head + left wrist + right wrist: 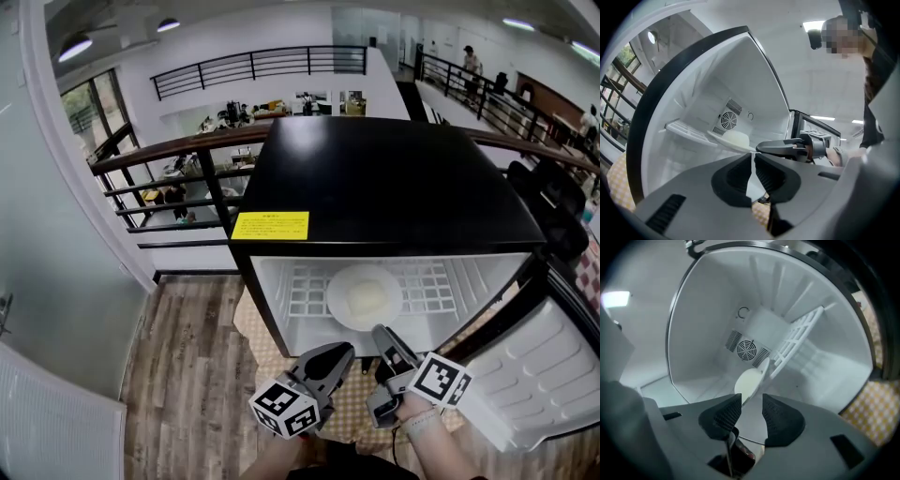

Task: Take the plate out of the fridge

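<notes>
Approach step: right tool (751, 405) half-open, empty, plate (336, 298) at 12 o'clock inside fridge (394, 187). Left tool (753, 161) closed, empty. Next: straddle plate rim, clamp

A white slatted shelf (302, 292) spans the open fridge (394, 187); a round white plate (339, 292) lies flat on it, near the middle.

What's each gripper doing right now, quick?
Left gripper: closed, holding nothing.
Right gripper: open, jaws apart, pointed at the plate.
</notes>
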The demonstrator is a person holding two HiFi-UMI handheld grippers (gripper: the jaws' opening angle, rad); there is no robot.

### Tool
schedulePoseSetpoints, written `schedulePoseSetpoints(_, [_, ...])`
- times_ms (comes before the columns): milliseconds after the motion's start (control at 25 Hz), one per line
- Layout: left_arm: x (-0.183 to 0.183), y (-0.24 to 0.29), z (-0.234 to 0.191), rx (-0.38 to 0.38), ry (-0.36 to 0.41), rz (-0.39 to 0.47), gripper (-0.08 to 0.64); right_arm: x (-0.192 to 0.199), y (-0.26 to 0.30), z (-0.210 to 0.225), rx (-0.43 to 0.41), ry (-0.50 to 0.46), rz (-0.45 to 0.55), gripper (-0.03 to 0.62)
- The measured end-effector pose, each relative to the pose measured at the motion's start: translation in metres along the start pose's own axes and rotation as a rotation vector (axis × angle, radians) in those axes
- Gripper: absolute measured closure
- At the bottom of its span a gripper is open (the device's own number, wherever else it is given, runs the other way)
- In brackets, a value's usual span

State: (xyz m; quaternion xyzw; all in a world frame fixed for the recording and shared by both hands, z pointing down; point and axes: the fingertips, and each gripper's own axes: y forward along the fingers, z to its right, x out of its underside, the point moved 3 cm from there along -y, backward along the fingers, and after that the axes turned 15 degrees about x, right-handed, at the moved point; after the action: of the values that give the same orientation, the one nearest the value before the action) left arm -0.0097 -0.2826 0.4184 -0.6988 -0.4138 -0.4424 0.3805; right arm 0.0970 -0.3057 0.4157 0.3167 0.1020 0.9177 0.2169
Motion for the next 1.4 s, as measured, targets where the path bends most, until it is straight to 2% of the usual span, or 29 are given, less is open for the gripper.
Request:
schedulePoseSetpoints(200, [0.001, -0.003, 0.002, -0.001, -0.009, 0.003, 0.528, -0.002, 0.011, 0.001, -0.061, 0.221, -0.032, 0.469])
schedulePoseSetpoints(280, [0.004, -0.004, 0.002, -0.003, -0.015, 0.005, 0.528, -0.002, 0.015, 0.001, -0.079, 0.274, -0.042, 0.482])
schedulePoseSetpoints(400, [0.004, -0.005, 0.002, -0.004, -0.015, 0.007, 0.528, -0.002, 0.015, -0.003, -0.079, 0.271, -0.037, 0.526])
schedulePoseSetpoints(560, [0.001, -0.005, 0.002, -0.007, -0.011, 0.009, 0.528, 0.002, 0.009, -0.005, -0.083, 0.308, -0.046, 0.534])
schedulePoseSetpoints(1160, [0.003, -0.006, 0.003, -0.006, -0.02, 0.008, 0.528, 0.003, 0.013, -0.001, -0.069, 0.403, -0.029, 0.52])
schedulePoseSetpoints(1400, [0.002, -0.009, 0.001, -0.014, -0.022, 0.013, 0.528, 0.008, 0.008, -0.004, -0.09, 0.398, -0.037, 0.52])
